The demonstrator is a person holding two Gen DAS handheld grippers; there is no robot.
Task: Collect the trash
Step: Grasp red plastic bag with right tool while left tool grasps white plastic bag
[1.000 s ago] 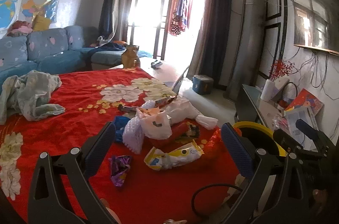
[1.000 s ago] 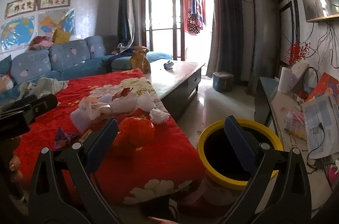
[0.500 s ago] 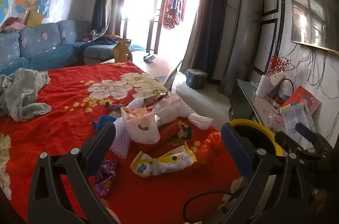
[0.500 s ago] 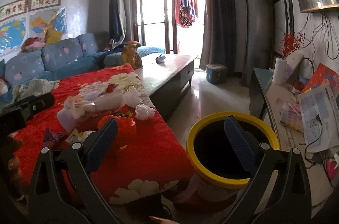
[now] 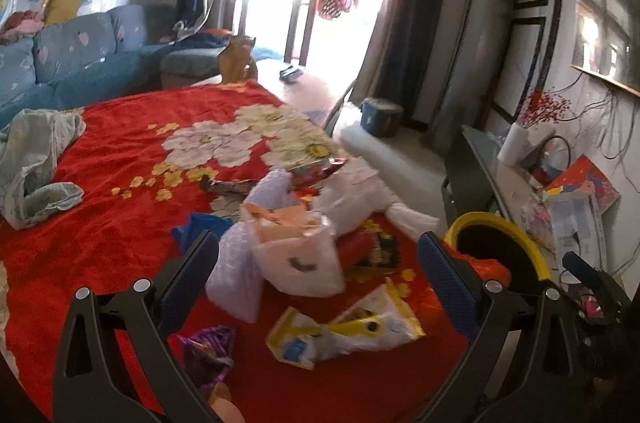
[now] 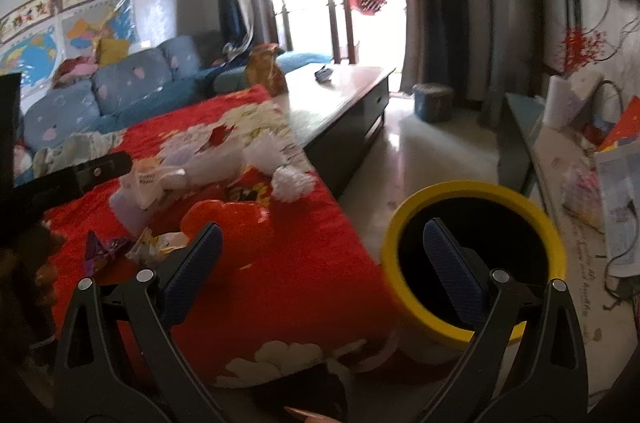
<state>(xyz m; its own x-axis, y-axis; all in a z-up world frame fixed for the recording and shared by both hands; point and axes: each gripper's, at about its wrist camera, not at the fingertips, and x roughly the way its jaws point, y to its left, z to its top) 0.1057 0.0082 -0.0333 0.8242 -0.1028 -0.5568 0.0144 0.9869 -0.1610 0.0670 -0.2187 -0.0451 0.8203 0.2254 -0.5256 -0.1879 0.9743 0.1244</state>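
Both tongs stand apart and grip nothing. The left gripper [image 5: 318, 263] hovers over a white plastic bag [image 5: 298, 261] among wrappers on the red floral blanket [image 5: 120, 223]. The right gripper [image 6: 322, 249] hangs between the blanket's edge and the yellow-rimmed bin [image 6: 472, 255].

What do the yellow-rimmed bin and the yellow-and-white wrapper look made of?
Yellow-rimmed bin: probably plastic, going by its smooth, evenly coloured rim. Yellow-and-white wrapper: thin glossy plastic film, crinkled and printed; blur leaves it uncertain.

The right gripper [image 6: 322, 255] hangs with jaws spread wide, gripping nothing. Its right finger sits over the yellow-rimmed bin [image 6: 472, 261]; its left finger sits over the red blanket [image 6: 288, 275], with an orange wrapper [image 6: 228, 219] just beyond.
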